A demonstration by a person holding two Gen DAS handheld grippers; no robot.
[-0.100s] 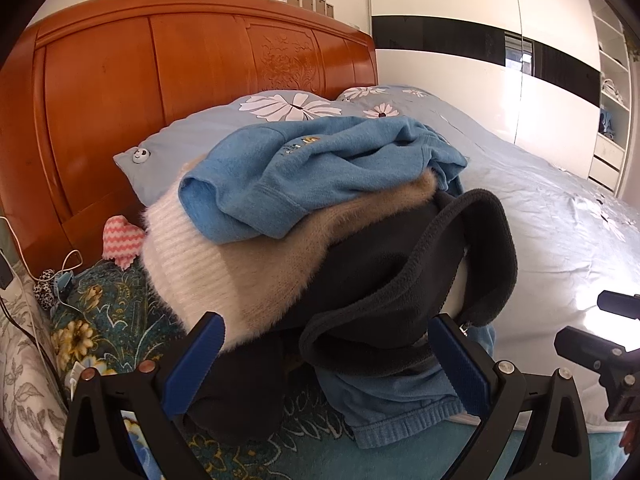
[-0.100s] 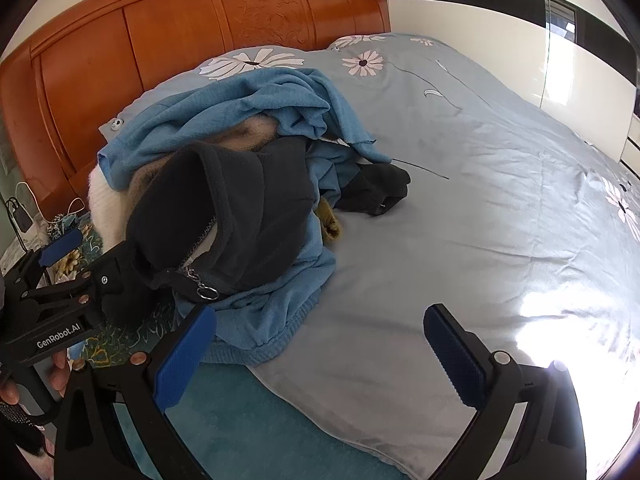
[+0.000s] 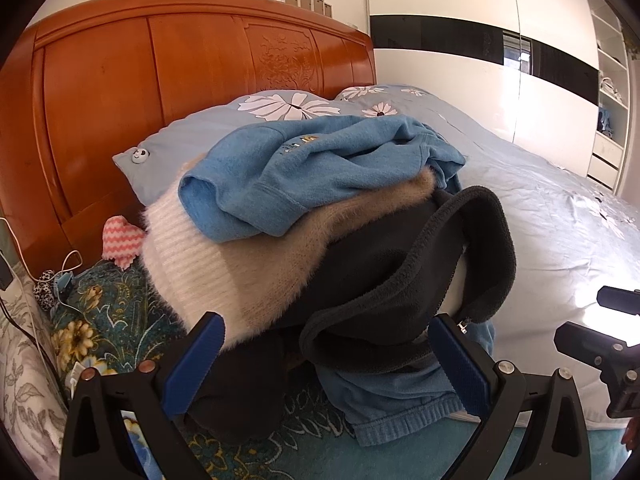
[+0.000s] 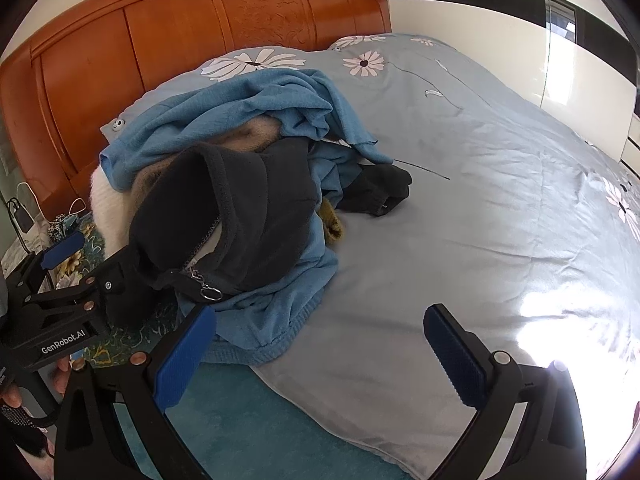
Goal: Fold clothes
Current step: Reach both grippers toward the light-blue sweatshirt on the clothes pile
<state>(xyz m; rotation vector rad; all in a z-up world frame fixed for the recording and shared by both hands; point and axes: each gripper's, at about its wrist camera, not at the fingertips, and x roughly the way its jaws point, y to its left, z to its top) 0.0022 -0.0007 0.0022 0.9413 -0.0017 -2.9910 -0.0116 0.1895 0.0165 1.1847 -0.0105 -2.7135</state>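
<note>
A pile of clothes lies at the bed's near-left corner: a blue sweatshirt on top, a cream and beige fuzzy sweater under it, a dark grey fleece jacket with a zip in front. In the right wrist view the fleece and blue sweatshirt show too. My left gripper is open, its jaws either side of the fleece's lower edge; it also shows in the right wrist view. My right gripper is open and empty over the duvet edge.
A pale blue flowered duvet covers the bed. An orange wooden headboard stands behind. A floral teal blanket and cables lie at the left. A dark garment lies on the duvet. A wardrobe stands at the right.
</note>
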